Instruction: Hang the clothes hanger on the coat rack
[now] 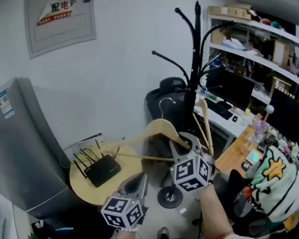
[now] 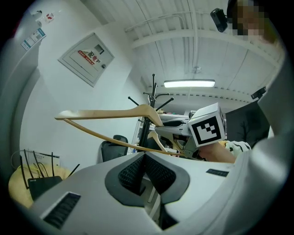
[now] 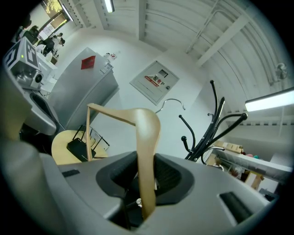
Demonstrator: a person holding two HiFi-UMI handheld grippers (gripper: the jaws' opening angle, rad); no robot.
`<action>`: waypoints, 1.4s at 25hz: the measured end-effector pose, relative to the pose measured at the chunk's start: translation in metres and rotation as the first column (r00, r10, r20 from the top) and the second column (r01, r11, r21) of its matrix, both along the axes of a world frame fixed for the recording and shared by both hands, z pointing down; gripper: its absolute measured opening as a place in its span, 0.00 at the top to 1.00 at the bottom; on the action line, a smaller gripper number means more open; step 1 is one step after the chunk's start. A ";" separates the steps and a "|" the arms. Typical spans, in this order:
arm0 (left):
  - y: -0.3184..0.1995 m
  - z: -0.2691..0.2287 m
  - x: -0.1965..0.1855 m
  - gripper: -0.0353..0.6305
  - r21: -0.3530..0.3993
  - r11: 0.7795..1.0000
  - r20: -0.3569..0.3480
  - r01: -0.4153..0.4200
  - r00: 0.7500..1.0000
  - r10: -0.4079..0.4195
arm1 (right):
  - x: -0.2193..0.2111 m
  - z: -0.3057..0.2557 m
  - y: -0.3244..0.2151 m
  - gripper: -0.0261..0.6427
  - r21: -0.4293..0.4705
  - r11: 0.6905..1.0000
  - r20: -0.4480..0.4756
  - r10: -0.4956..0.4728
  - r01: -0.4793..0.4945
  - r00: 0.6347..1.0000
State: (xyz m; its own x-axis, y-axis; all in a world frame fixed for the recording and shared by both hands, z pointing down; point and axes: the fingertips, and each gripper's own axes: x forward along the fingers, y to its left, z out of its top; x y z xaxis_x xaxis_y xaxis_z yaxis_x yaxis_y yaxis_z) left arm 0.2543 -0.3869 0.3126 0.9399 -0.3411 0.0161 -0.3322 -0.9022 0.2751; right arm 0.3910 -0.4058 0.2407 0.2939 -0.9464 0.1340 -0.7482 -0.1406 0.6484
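Note:
A light wooden clothes hanger (image 1: 160,128) with a thin metal hook (image 1: 164,102) is held up in front of me, its arm clamped in my right gripper (image 1: 186,143). In the right gripper view the hanger's arm (image 3: 146,151) stands upright between the jaws, which are shut on it. The black coat rack (image 1: 198,59) rises just beyond and to the right, its curved pegs bare at the top. A second wooden hanger (image 1: 206,120) hangs low on it. My left gripper (image 1: 139,181) is lower left, shut and holding nothing, its pads (image 2: 138,167) meeting.
A round wooden table (image 1: 82,188) with a black router (image 1: 103,169) is below left, beside a grey fridge (image 1: 15,145). A dark office chair (image 1: 165,95) stands behind the rack. At right are a cluttered desk (image 1: 236,150), monitors and shelves (image 1: 260,37).

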 end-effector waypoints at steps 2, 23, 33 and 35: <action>-0.013 0.000 0.007 0.96 -0.005 1.000 -0.002 -0.012 1.000 0.012 | 0.008 -0.001 -0.011 0.77 -0.013 1.000 -0.018 0.021 -0.021 1.000; -0.087 -0.012 0.110 0.96 -0.016 0.988 -0.055 -0.153 0.987 0.152 | 0.097 -0.006 -0.072 0.77 -0.032 0.985 -0.186 0.163 -0.172 0.969; -0.096 -0.013 0.137 0.96 -0.011 0.965 -0.057 -0.261 0.964 0.260 | 0.134 0.005 -0.074 0.77 -0.061 0.950 -0.189 0.291 -0.307 0.938; -0.098 -0.014 0.138 0.96 -0.009 0.961 -0.055 -0.277 0.959 0.277 | 0.138 0.008 -0.071 0.77 -0.064 0.942 -0.185 0.313 -0.329 0.932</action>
